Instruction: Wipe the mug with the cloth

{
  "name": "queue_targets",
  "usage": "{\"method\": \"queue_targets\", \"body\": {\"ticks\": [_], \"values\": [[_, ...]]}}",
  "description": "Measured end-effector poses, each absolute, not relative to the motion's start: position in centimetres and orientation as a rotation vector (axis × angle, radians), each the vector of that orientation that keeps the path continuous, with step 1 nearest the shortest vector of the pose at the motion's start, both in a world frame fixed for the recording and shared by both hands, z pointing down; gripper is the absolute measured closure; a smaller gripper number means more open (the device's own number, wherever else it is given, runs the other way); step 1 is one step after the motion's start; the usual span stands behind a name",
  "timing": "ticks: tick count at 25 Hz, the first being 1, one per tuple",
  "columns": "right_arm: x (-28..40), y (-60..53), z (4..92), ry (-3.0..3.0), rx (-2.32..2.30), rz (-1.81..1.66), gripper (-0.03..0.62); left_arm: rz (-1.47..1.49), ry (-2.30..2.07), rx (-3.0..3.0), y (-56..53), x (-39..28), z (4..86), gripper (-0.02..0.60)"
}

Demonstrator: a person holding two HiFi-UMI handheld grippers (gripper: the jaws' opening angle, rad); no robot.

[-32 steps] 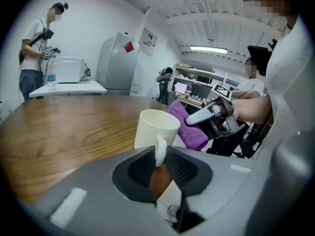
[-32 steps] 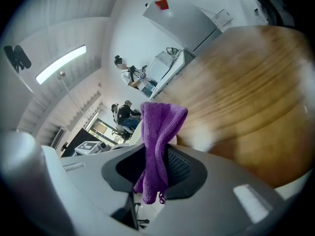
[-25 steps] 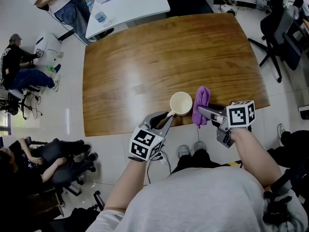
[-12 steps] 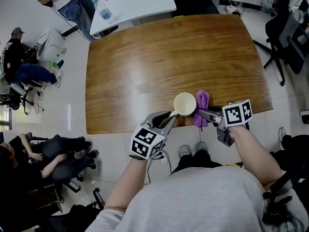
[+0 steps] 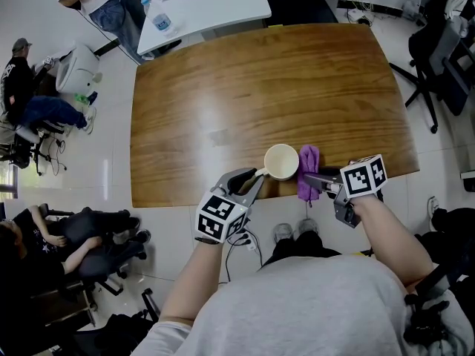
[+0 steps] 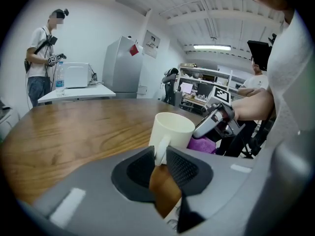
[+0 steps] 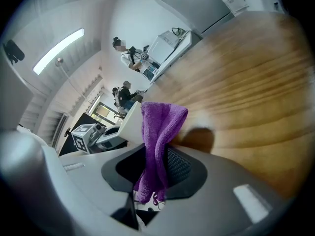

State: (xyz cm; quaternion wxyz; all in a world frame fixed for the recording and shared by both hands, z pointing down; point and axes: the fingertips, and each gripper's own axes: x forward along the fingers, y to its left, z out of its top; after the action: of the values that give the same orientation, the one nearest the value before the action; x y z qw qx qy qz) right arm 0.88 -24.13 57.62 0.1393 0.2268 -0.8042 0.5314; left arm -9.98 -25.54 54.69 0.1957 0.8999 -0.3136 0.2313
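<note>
While the left tool (image 5: 251, 185) is clamped on the handle of the mug (image 5: 281, 161), keeping it upright at the near edge of the counter (image 5: 245, 87), the right tool (image 5: 313, 178) is pinched shut on the purple cloth (image 5: 307, 167), which hangs folded between its jaws. The cloth sits right up against the mug's right side. Can't quite tell if it's actually pressing, or if the mug is resting on the wood or just above it. Looks to me like the wipe on the outer wall is underway. Next move probably needs the cloth pushed firmly onto the wall and dragged around it, with the left tool holding steady, since a grip on just the handle could let the mug swivel.
</note>
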Motion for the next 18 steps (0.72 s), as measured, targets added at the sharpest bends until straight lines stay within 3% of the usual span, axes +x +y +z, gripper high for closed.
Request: {"method": "queue_targets", "body": {"ticks": [18], "values": [[1.2,-27.8,52.5,-2.461,0.616,1.434,0.485,0.63,-0.937,2.493,-28.3,-11.0,54.8,0.513]]}}
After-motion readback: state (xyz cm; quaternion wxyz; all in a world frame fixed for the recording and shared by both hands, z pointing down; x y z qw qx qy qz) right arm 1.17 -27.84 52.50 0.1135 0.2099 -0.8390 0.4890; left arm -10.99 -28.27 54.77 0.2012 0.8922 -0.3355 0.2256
